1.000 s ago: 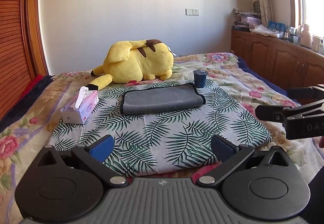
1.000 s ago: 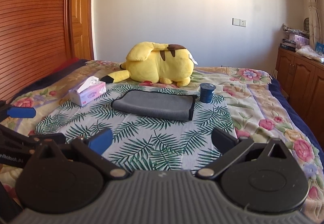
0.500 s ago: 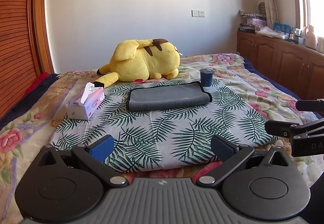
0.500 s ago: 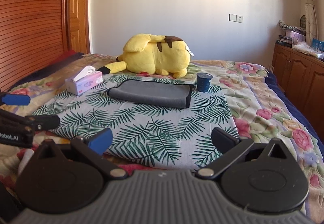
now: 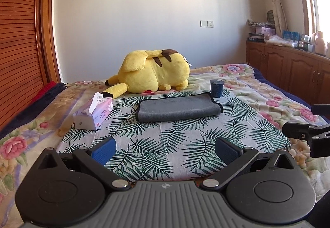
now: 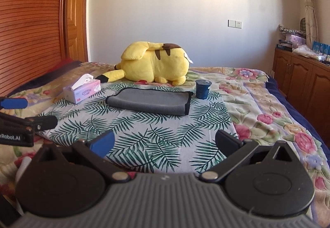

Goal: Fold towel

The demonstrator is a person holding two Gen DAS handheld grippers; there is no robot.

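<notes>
A grey towel (image 5: pixel 178 109) with a dark hem lies folded flat on the palm-leaf cloth (image 5: pixel 165 141) on the bed; it also shows in the right wrist view (image 6: pixel 150 102). My left gripper (image 5: pixel 165 150) is open and empty, well short of the towel near the cloth's front edge. My right gripper (image 6: pixel 165 145) is open and empty, also well short of the towel. The right gripper's fingers (image 5: pixel 299 133) show at the right edge of the left wrist view. The left gripper's fingers (image 6: pixel 39 123) show at the left edge of the right wrist view.
A yellow plush toy (image 5: pixel 154 73) lies behind the towel. A pink tissue box (image 5: pixel 93 113) stands to its left, a dark blue cup (image 5: pixel 216 88) at its right far corner. Wooden cabinets (image 5: pixel 288 69) run along the right, a slatted wooden wall (image 5: pixel 18 53) on the left.
Both grippers have pulled back and lowered from the towel, so it looks smaller and farther. Both stayed open. The towel has not moved.
</notes>
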